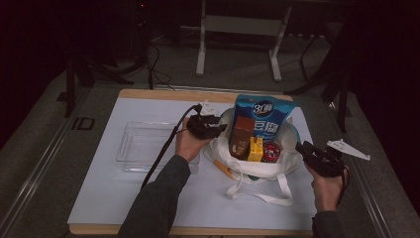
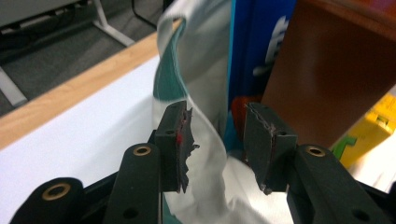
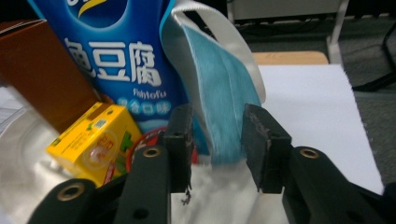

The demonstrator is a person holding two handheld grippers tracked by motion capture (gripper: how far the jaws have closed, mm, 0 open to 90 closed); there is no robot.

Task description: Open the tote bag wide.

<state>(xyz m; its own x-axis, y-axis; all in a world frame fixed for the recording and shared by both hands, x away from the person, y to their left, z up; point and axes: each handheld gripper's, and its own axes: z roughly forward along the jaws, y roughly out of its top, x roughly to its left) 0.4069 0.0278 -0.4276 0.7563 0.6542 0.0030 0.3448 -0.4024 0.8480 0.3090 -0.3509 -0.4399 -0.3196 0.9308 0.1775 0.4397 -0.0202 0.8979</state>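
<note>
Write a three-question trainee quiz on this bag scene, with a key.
1. True or false: the blue fish tofu pouch stands inside the white tote bag.
2. What lies flat on the table to the left of the left hand-held gripper?
3. Which item sits between the brown box and the red can: A) a green bottle, B) a yellow carton, C) a spoon?

Key: 1 true. 2 a clear plastic tray. 3 B.

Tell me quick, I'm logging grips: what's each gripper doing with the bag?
Left gripper: open, tote bag fabric between the jaws, not pinched.
Right gripper: open, bag's blue-lined edge between the jaws, unpinched.
</note>
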